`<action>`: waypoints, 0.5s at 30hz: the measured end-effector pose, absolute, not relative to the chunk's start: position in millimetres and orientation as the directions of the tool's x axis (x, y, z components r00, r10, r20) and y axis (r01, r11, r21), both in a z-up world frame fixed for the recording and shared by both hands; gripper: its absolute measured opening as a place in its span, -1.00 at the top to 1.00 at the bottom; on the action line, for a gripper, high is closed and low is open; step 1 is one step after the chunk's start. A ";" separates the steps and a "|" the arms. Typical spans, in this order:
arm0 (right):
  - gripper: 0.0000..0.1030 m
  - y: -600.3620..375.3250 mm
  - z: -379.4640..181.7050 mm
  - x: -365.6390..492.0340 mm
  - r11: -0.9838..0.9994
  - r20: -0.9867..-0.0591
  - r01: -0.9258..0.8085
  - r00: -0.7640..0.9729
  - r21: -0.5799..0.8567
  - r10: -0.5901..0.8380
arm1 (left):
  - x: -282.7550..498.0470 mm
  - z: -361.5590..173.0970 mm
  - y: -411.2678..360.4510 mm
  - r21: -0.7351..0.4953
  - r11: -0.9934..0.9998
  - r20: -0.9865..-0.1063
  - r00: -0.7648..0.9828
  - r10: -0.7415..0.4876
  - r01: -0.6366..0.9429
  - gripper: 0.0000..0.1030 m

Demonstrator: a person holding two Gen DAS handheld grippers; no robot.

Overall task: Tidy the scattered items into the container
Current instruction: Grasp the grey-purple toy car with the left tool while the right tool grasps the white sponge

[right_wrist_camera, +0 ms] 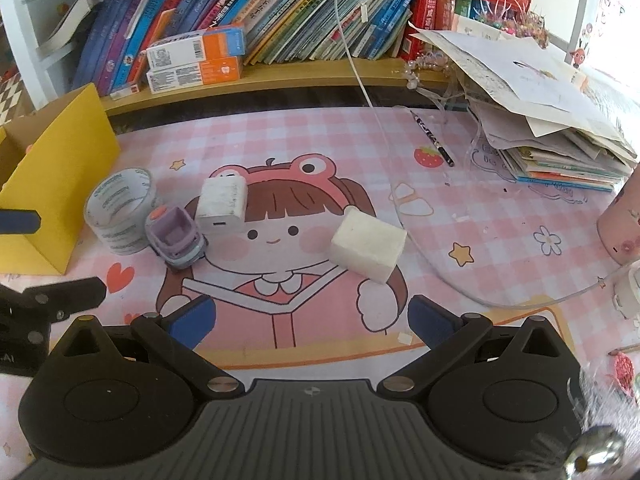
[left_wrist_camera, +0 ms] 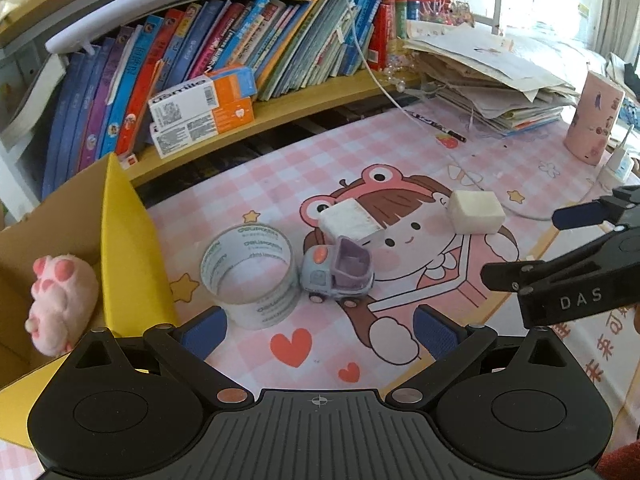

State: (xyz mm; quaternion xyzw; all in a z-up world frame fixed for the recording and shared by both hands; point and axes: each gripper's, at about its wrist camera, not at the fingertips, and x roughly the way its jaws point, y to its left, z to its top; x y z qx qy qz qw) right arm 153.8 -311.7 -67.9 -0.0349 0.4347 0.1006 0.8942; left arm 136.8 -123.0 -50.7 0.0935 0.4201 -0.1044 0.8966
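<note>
A roll of clear tape [left_wrist_camera: 251, 275] [right_wrist_camera: 120, 210], a small purple toy truck [left_wrist_camera: 340, 272] [right_wrist_camera: 176, 238], a white charger block [left_wrist_camera: 352, 222] [right_wrist_camera: 222, 204] and a cream foam block [left_wrist_camera: 476, 212] [right_wrist_camera: 368, 244] lie on the pink cartoon mat. A yellow cardboard box [left_wrist_camera: 128, 248] [right_wrist_camera: 56, 184] stands at the left; a pink plush paw [left_wrist_camera: 60, 304] lies in it. My left gripper [left_wrist_camera: 318, 332] is open and empty, just short of the tape and truck. My right gripper [right_wrist_camera: 312, 322] is open and empty, near the foam block; it also shows in the left wrist view [left_wrist_camera: 520, 248].
A low shelf [left_wrist_camera: 280, 108] [right_wrist_camera: 280, 76] packed with books and toothpaste boxes runs along the back. A paper stack [left_wrist_camera: 492, 80] [right_wrist_camera: 540, 112], a pink cup [left_wrist_camera: 594, 120] [right_wrist_camera: 622, 224], a white cable [right_wrist_camera: 400, 200] and a pencil [right_wrist_camera: 434, 140] lie to the right.
</note>
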 end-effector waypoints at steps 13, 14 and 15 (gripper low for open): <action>-0.93 -324.4 -78.7 179.4 0.983 -0.780 -0.183 0.612 0.022 0.131 | 154.8 -71.2 -144.5 0.104 0.931 -0.785 0.603 -0.139 0.351 -0.81; -0.92 -325.3 -80.3 181.8 0.983 -0.783 -0.182 0.609 0.021 0.130 | 156.4 -72.0 -144.8 0.102 0.930 -0.786 0.601 -0.143 0.353 -0.81; -0.91 -326.1 -81.8 184.3 0.983 -0.785 -0.181 0.606 0.020 0.128 | 158.1 -72.9 -145.1 0.099 0.929 -0.787 0.600 -0.146 0.356 -0.81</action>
